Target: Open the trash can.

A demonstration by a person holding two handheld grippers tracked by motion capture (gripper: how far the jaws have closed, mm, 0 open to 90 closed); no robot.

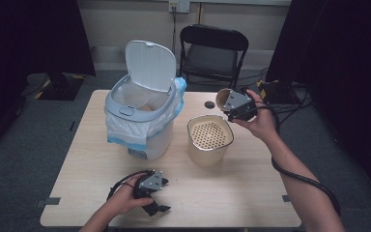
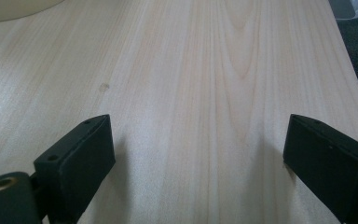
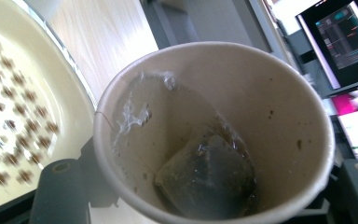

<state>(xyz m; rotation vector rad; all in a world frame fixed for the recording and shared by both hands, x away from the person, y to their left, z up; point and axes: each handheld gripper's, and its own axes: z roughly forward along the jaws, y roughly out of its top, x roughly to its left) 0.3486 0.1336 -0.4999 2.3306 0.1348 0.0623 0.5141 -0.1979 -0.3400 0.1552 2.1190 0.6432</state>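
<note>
My right gripper [image 1: 235, 107] is shut on a brown paper cup [image 1: 221, 98], held tilted in the air just behind and to the right of a cream pot with a perforated strainer insert [image 1: 210, 134]. In the right gripper view the cup [image 3: 279, 107] holds a wet, dark tea bag [image 3: 205, 177] and some liquid, with the strainer pot [image 3: 14, 116] below it at the left. My left gripper [image 1: 158, 208] rests low near the table's front edge. Its jaws stand wide open over bare wood [image 2: 196, 93] with nothing between them.
A white bin [image 1: 142, 116] with its lid up and a bag liner stands at the back left of the table. A small black disc [image 1: 209, 104] lies behind the pot. A black folding chair [image 1: 212, 50] stands beyond the table's far edge.
</note>
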